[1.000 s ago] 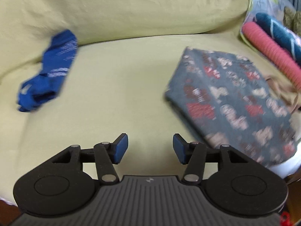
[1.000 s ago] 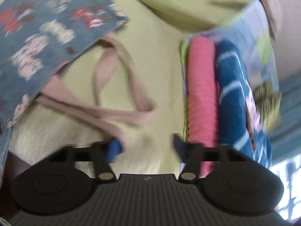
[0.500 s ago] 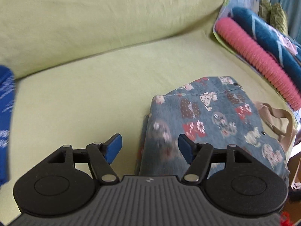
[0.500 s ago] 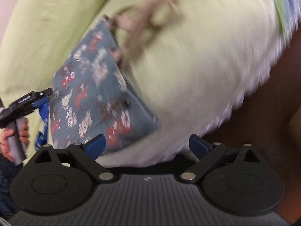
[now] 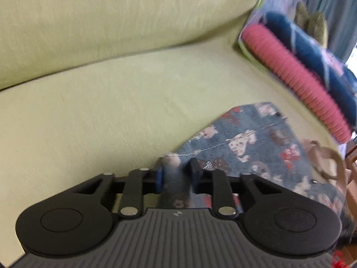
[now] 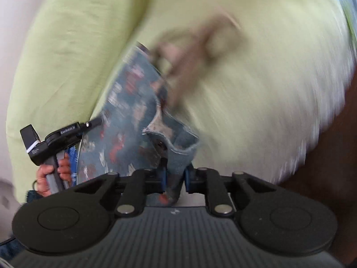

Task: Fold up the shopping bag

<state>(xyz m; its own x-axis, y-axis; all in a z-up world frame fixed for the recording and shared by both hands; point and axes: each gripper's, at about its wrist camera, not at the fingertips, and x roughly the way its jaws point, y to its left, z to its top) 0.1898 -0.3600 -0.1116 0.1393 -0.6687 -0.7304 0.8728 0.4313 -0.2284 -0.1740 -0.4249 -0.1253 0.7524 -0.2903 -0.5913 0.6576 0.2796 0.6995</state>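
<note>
The shopping bag [image 5: 250, 143] is blue-grey cloth printed with small red and white figures, lying on a pale green sofa seat [image 5: 100, 116]. Its tan handles [image 5: 323, 158] trail off to the right. My left gripper [image 5: 176, 174] is shut on the bag's near left corner, cloth bunched between the blue pads. In the right wrist view the bag [image 6: 125, 116] is lifted and blurred, and my right gripper [image 6: 174, 178] is shut on a near corner by the bag's mouth. The tan handles [image 6: 196, 44] hang beyond it. The left gripper [image 6: 67, 131] and a hand show at the left.
A rolled pink towel [image 5: 296, 78] and a dark blue patterned cushion [image 5: 316, 51] lie at the sofa's right end. The green back cushion [image 5: 111, 22] rises behind the seat. The seat's front edge [image 6: 312, 134] drops to dark floor at the right.
Both grippers went from open to shut on corners of the bag. The left moved in over the bag's left corner; the right swung round from the handles to the mouth edge, and the bag lifted.
</note>
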